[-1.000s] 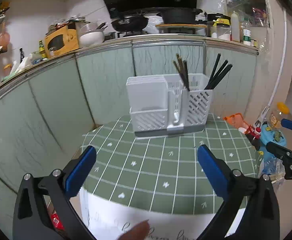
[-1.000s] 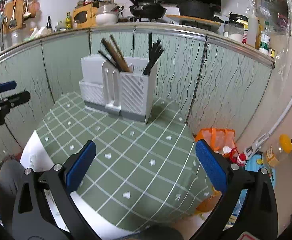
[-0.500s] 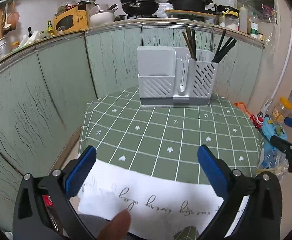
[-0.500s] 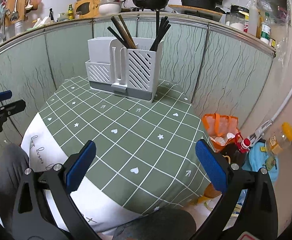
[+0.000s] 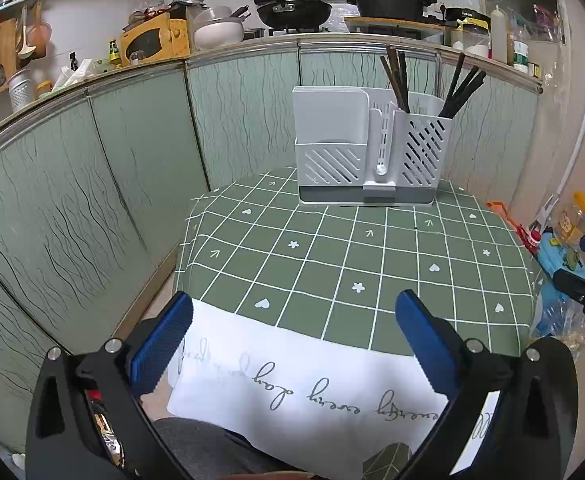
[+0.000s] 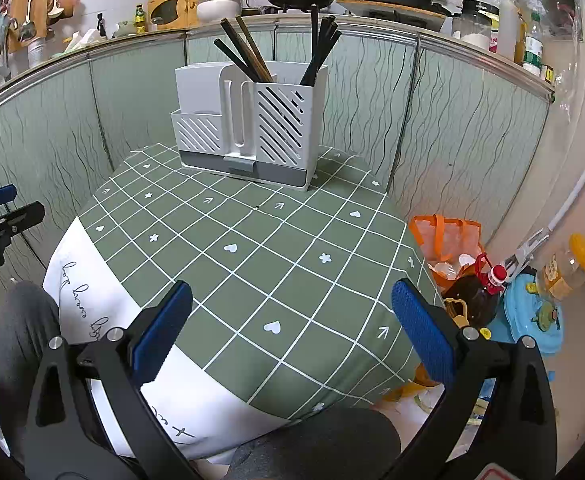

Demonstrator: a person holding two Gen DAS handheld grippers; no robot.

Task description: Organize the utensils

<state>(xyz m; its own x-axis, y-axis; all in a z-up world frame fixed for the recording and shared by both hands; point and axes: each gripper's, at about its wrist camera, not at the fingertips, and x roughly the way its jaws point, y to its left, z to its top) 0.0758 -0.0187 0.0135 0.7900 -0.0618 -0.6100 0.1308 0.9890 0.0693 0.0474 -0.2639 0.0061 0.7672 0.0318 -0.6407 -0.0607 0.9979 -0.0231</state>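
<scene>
Nearest, the left gripper [image 5: 292, 344] and the right gripper [image 6: 290, 332] both hang spread wide and hold nothing, above the near edge of the green checked tablecloth [image 6: 252, 240]. At the far edge of the table stands the white utensil holder [image 5: 368, 152], with brown chopsticks [image 6: 248, 58] and black chopsticks [image 6: 320, 50] upright in its right compartments.

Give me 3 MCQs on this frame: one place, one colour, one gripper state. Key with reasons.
1. Where does the utensil holder stand?
A. far end of the table, by the panels
B. near edge
C. on the floor

2. What colour is the tablecloth grid area?
A. red
B. green with white lines
C. plain blue

3. What state is the right hand-held gripper in?
A. shut on a chopstick
B. shut on nothing
C. open

Key: 1 A, it sits at the far end against the wall panels. 2 B, green squares with white lines show. 3 C, its blue pads stand wide apart with nothing between.
</scene>
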